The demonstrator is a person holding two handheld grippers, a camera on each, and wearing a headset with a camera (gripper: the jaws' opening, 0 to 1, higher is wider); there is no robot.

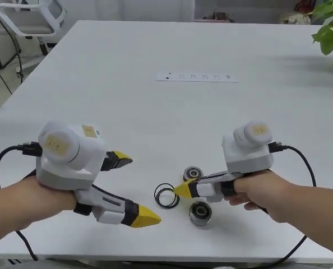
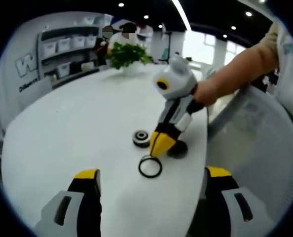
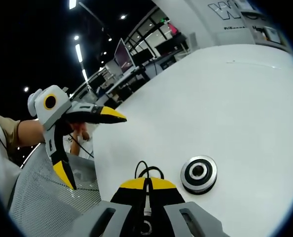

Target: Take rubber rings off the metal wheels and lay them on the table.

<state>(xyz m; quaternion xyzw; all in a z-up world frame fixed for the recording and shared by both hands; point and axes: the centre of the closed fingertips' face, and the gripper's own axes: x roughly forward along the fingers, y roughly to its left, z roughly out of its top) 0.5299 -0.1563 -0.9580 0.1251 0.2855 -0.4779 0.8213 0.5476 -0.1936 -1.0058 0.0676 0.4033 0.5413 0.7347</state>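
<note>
White workbench (image 1: 172,106), left gripper (image 1: 137,188) jaws spread wide, right gripper (image 1: 181,190) jaws pressed together, tip at black rubber rings (image 1: 165,195) lying flat, far metal wheel (image 1: 193,172) and near metal wheel (image 1: 200,213) just beside.

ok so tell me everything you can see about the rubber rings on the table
The rubber rings are two thin black loops that look like soft rubber. They lie flat and overlap on the white table, just left of the metal wheels. The shut right claw meets their right edge with its yellow tip; whether it pinches one cannot be told. The open left claw is apart from them.
</note>
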